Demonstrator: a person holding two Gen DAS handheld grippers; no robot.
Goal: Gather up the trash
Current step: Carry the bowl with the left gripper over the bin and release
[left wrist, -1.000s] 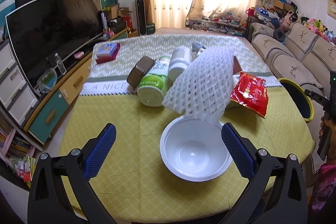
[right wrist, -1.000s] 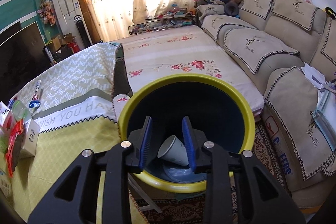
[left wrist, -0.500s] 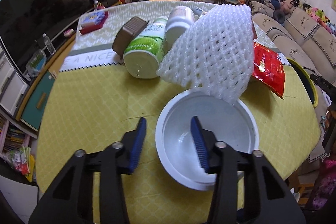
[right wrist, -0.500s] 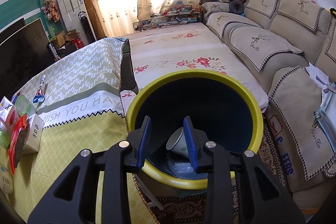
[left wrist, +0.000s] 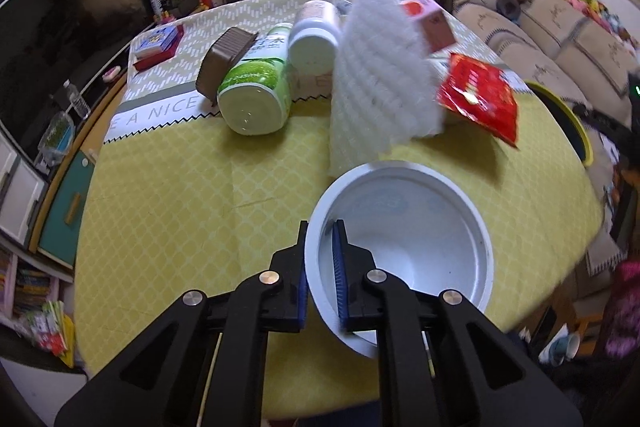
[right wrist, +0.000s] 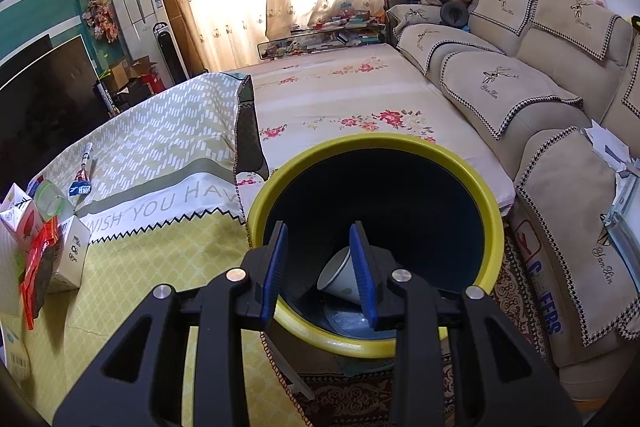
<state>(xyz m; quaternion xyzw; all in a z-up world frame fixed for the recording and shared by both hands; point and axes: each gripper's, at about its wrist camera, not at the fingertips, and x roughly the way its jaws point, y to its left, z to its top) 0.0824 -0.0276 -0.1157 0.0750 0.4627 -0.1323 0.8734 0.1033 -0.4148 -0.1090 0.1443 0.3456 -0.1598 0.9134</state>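
My left gripper (left wrist: 323,227) is shut on the near rim of a white plastic bowl (left wrist: 416,235) on the yellow tablecloth, tilting it up. A white foam net (left wrist: 380,75) leans just behind the bowl. A red snack bag (left wrist: 478,99) lies to its right. My right gripper (right wrist: 320,239) is open and empty above the yellow-rimmed dark bin (right wrist: 400,203) beside the table. A paper cup (right wrist: 340,277) lies inside the bin. The bin also shows in the left wrist view (left wrist: 576,127) at the table's right edge.
A green-lidded jar (left wrist: 256,95), a white bottle (left wrist: 314,35), a brown box (left wrist: 224,61) and a red-white carton (left wrist: 432,21) lie behind the bowl. A TV cabinet (left wrist: 60,195) stands left of the table. A sofa (right wrist: 560,115) lies right of the bin.
My left gripper moved forward and closed on the bowl's near rim, tipping the bowl. The foam net shifted back. My right gripper stayed over the bin, opening slightly.
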